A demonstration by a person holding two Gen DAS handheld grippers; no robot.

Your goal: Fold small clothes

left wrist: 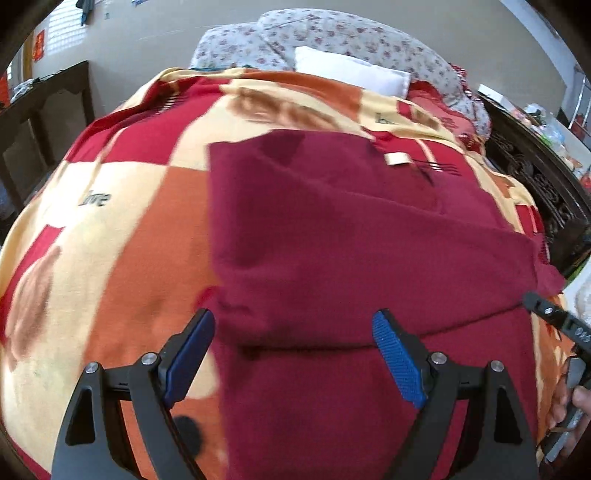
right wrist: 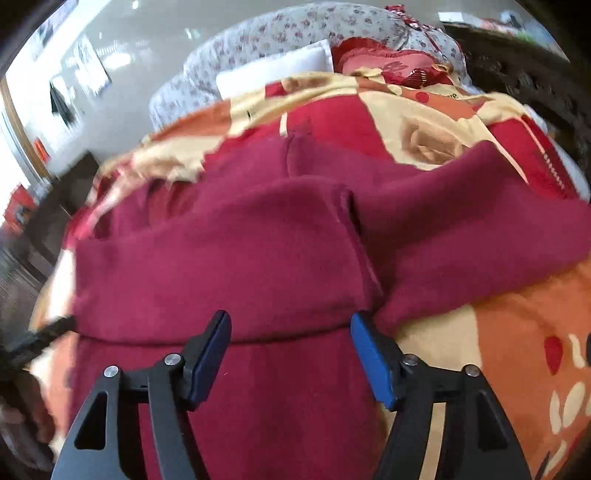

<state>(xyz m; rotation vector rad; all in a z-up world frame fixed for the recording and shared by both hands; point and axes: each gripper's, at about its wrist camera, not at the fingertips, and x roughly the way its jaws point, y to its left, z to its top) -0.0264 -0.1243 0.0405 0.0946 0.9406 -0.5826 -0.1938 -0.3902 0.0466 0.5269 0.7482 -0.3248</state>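
A dark red garment (left wrist: 332, 240) lies on the patterned bed cover, its upper part folded down over the lower part so a fold edge runs across near the grippers. It also fills the right wrist view (right wrist: 240, 251), with a sleeve (right wrist: 480, 236) lying out to the right. My left gripper (left wrist: 293, 328) is open and empty, just above the fold edge at the garment's left side. My right gripper (right wrist: 290, 328) is open and empty above the fold edge. The right gripper's finger (left wrist: 554, 317) shows at the right edge of the left wrist view.
The bed cover (left wrist: 122, 229) is checked in red, orange and cream. A white pillow (left wrist: 351, 70) and a floral quilt (left wrist: 332, 33) lie at the head. A dark carved bed frame (left wrist: 535, 177) runs along the right. A dark table (left wrist: 44, 107) stands at the left.
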